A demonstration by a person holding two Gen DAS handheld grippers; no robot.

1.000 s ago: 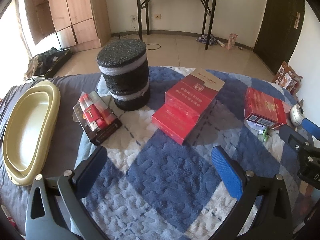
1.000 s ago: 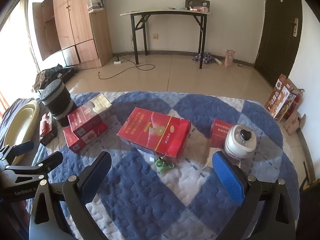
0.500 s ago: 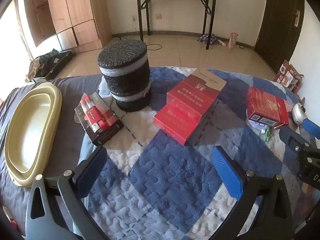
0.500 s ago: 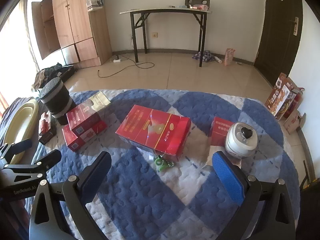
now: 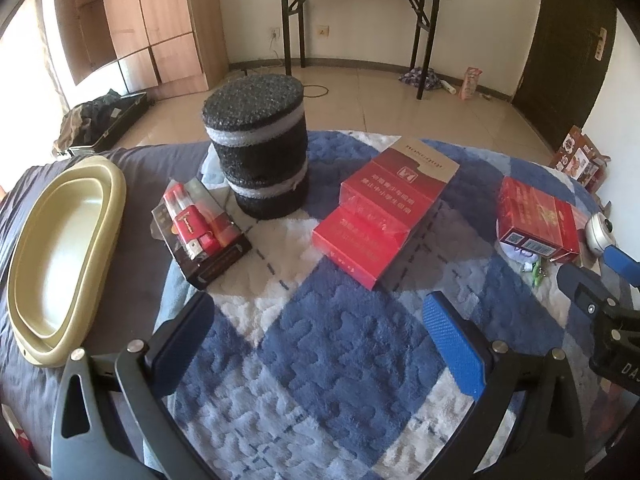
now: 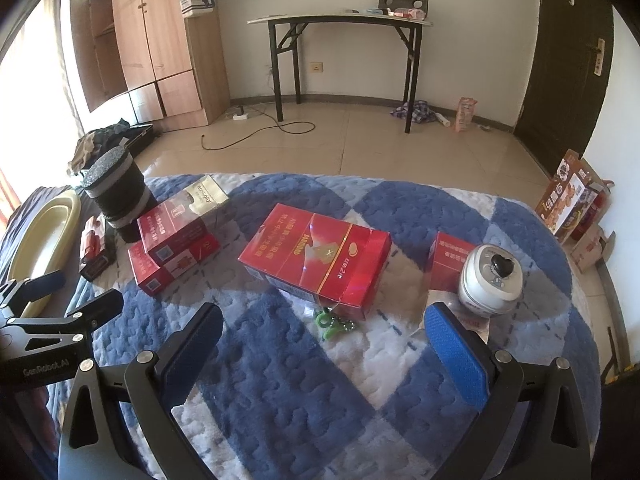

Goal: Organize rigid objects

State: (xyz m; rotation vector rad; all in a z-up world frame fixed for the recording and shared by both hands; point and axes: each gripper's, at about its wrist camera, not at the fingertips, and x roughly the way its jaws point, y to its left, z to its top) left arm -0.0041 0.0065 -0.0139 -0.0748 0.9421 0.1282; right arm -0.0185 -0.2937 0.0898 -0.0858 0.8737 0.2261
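Observation:
On a blue and white blanket lie two stacked red cartons point(image 5: 384, 212) point(image 6: 176, 236), a wide red carton point(image 6: 316, 260) point(image 5: 536, 220), a small red box point(image 6: 448, 256), a white round device point(image 6: 490, 280), a green trinket point(image 6: 332, 322), a dark box of red lighters point(image 5: 200, 224) and a black foam cylinder point(image 5: 256, 144). My left gripper point(image 5: 316, 344) is open and empty, hovering in front of the stacked cartons. My right gripper point(image 6: 324, 352) is open and empty, just before the green trinket.
A beige oval tray point(image 5: 60, 252) lies at the blanket's left edge. Beyond are tiled floor, a wooden wardrobe point(image 6: 156, 52), a black folding table point(image 6: 344, 24) and snack boxes point(image 6: 572, 204) at the right wall.
Both grippers have drifted slightly back and up; the objects sit a little farther in both views. Nothing was taken hold of.

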